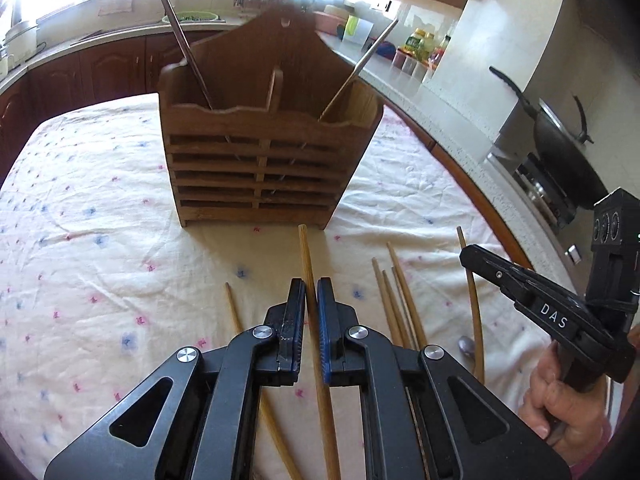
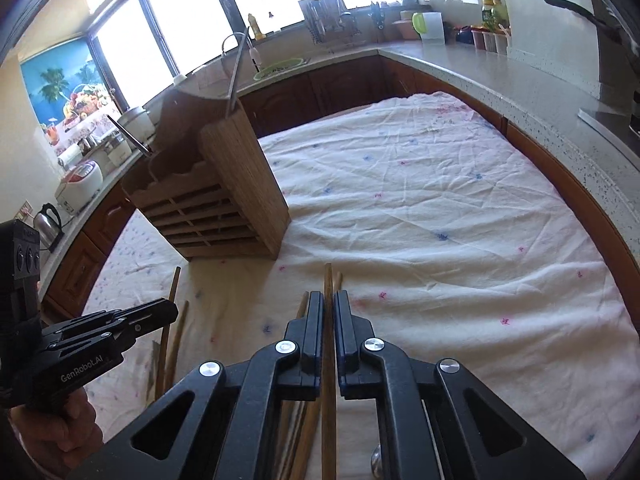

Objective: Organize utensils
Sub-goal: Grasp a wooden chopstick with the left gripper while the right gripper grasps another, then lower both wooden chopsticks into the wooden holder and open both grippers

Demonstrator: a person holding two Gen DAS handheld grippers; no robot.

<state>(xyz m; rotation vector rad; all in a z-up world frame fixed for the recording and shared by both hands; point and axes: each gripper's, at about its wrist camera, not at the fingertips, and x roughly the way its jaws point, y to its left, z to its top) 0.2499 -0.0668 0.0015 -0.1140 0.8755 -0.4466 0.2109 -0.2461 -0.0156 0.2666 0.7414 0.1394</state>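
A wooden slatted utensil holder (image 1: 264,152) stands on the cloth-covered table, with two metal utensils (image 1: 184,40) leaning out of its compartments. It also shows in the right wrist view (image 2: 224,204). My left gripper (image 1: 311,288) is shut on a light wooden chopstick (image 1: 310,256) in front of the holder. My right gripper (image 2: 329,300) is shut on a darker wooden chopstick (image 2: 328,280) to the holder's right. Several loose chopsticks (image 1: 396,300) lie on the cloth between the grippers.
The table wears a white floral cloth (image 1: 100,240). A metal spoon (image 1: 466,346) lies by the chopsticks. A curved counter (image 2: 520,92) with a wok (image 1: 560,140), jars and a sink rings the table.
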